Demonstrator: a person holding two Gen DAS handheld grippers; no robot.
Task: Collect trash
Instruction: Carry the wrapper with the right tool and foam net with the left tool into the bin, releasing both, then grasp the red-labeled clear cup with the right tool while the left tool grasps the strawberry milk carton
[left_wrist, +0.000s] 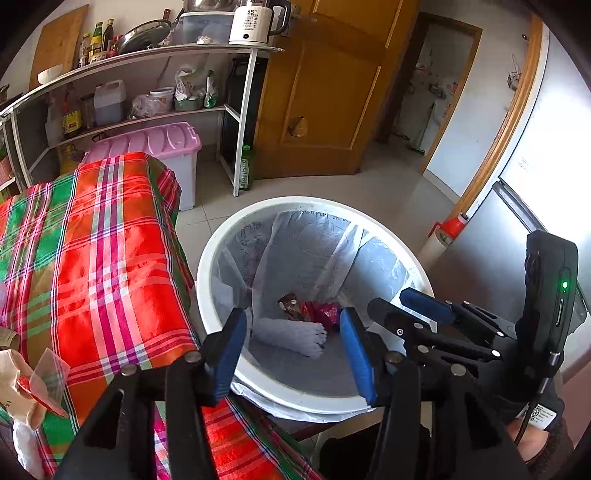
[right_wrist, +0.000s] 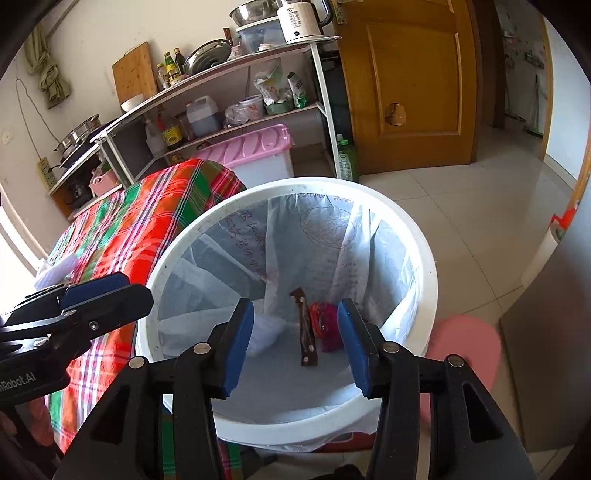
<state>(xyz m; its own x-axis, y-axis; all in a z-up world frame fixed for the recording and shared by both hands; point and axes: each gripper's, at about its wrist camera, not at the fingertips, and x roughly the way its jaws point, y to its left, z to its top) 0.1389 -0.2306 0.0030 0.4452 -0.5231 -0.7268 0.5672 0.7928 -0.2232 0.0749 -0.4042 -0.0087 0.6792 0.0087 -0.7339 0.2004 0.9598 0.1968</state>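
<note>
Plaid cloth (left_wrist: 92, 266) in red, green and pink covers the table, its woven surface glossy where the light strikes, and the white trash bin (left_wrist: 207, 280) stands on the pale tiled floor (left_wrist: 388, 184) just beside the table's near edge. Behind the table's far end a pink-lidded storage box (left_wrist: 162, 142) sits under a white-framed shelf rack (left_wrist: 243, 122) loaded with bottles, a jug and bags, an electric kettle (left_wrist: 255, 22) on its top; a brown wooden door (left_wrist: 325, 92) stands beyond. The bin is round, smooth plastic, lined with a thin translucent printed bag (right_wrist: 314, 236) that creases down the inner wall. At its bottom lies a brown snack wrapper (right_wrist: 306, 332), a narrow strip whose long axis runs from the near side of the bin toward the far wall in the right wrist view, with a crumpled red wrapper (right_wrist: 327, 325) just beside it and a crumpled white tissue (left_wrist: 291, 336) toward the table side (soft, quilted in texture). On the table's near corner rest a clear wrapper with red print (left_wrist: 42, 384) and some pale paper. The left gripper (left_wrist: 293, 347) hovers over the bin's rim with its blue-padded fingers spread wide and nothing between them; the right gripper (right_wrist: 295, 343) hangs likewise above the bin's mouth, released and empty. A pink stool (right_wrist: 465, 347) shows past the bin's right side.
</note>
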